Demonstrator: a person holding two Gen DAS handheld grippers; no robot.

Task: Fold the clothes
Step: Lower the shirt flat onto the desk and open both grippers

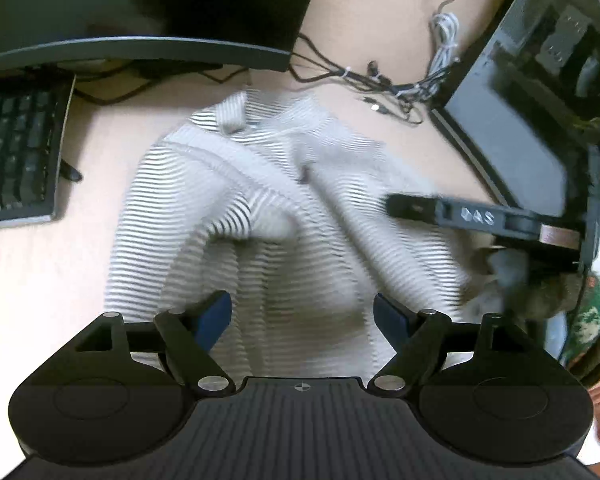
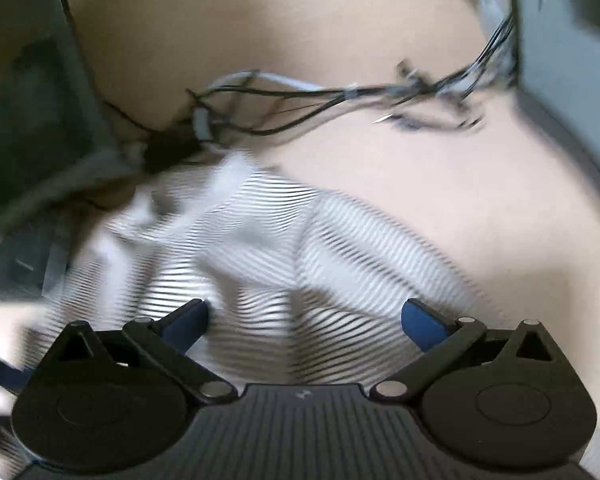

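Left wrist view: left hand-held gripper spread wide, grasping nothing, hovering over a crumpled striped garment spread on the tabletop just ahead of the blue fingertips. Keyboard ahead to the left, cables beyond, right hand-held gripper reaching in from the right above the cloth.

Right wrist view, blurred: released too, fingers parted, nothing between them. Same striped garment directly ahead and below, cables farther on.
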